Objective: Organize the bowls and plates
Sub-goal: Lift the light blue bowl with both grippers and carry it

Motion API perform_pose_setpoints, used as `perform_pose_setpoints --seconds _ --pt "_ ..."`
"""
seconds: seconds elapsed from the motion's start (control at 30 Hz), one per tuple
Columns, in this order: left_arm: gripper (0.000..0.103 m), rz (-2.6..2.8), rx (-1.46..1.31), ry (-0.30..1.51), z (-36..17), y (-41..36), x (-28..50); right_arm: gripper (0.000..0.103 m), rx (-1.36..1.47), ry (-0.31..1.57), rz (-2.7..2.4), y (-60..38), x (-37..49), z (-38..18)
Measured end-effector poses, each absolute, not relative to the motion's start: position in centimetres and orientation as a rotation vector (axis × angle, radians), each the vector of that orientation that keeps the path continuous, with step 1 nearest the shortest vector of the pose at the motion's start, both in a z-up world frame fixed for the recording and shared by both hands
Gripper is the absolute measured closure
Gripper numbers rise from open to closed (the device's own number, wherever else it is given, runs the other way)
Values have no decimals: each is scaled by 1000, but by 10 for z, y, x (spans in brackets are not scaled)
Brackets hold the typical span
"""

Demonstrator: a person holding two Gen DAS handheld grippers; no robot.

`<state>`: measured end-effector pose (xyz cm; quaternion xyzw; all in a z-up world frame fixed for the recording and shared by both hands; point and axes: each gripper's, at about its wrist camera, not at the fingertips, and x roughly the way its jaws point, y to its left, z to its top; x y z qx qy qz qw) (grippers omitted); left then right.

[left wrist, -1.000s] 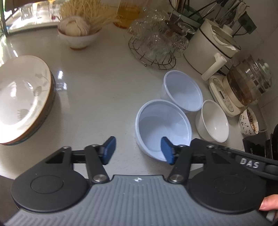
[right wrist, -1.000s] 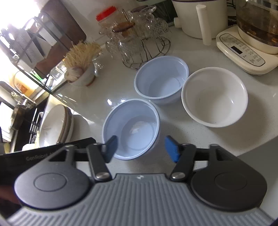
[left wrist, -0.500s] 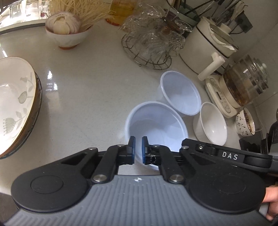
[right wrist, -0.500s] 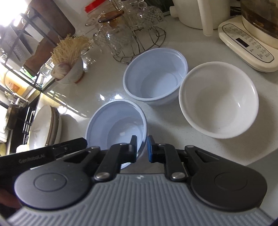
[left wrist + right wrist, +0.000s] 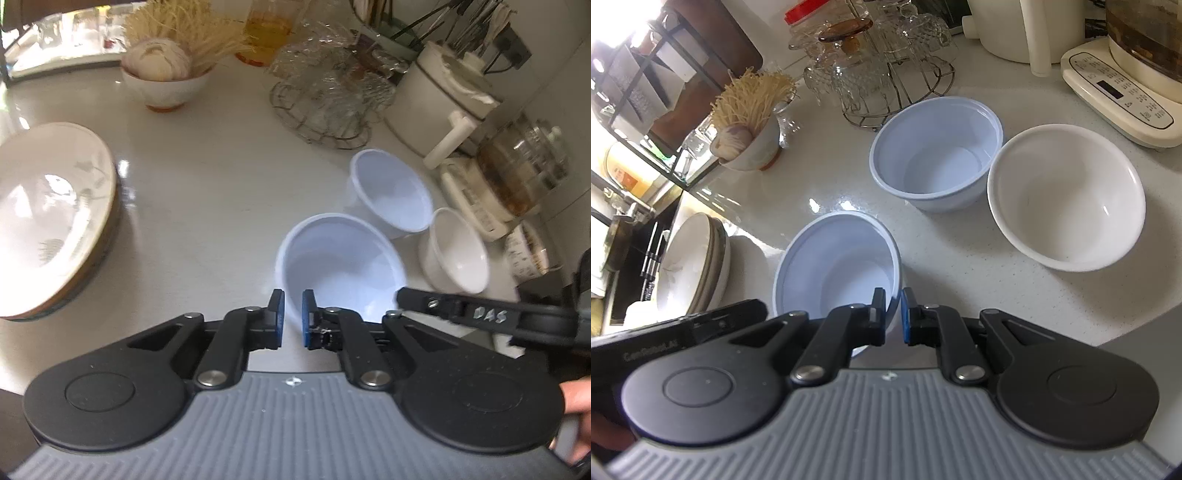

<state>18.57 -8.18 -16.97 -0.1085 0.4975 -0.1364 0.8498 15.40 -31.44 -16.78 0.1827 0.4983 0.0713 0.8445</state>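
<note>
A pale blue bowl [image 5: 343, 258] [image 5: 842, 266] sits nearest me on the white counter. My left gripper [image 5: 292, 314] pinches its near left rim; the jaws are opening slightly with the wall still between the pads. My right gripper [image 5: 893, 310] is shut on the same bowl's near right rim. Behind it stand a second pale blue bowl [image 5: 391, 195] [image 5: 938, 155] and a white bowl [image 5: 458, 251] [image 5: 1067, 195]. A stack of plates [image 5: 48, 214] [image 5: 690, 266] lies at the left.
At the back stand a bowl of garlic and dry noodles [image 5: 166, 81] [image 5: 750, 136] and a wire rack of glassware [image 5: 325, 103] [image 5: 886, 74]. A white cooker [image 5: 443, 96], a glass kettle [image 5: 517, 177] [image 5: 1123, 92] and a patterned cup [image 5: 528, 251] line the right.
Both grippers went from wide open to closed on the near blue bowl's rim. The left pads have since parted a little.
</note>
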Motion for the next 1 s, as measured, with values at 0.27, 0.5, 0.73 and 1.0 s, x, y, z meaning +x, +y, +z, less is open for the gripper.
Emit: perform_pose_setpoints --seconds 0.27,0.5,0.73,1.0 --pt "63 -278 -270 1066 -187 -76 186 92 385 1049 146 -315 154 -169" --pt "69 -265 -353 1084 -205 -83 191 94 388 1047 149 -315 156 -171" --pt "90 -241 -331 1077 -203 -85 191 95 402 1053 156 -315 159 -171" --pt "90 -209 -348 1033 -178 -73 190 95 371 1006 210 -305 164 -149"
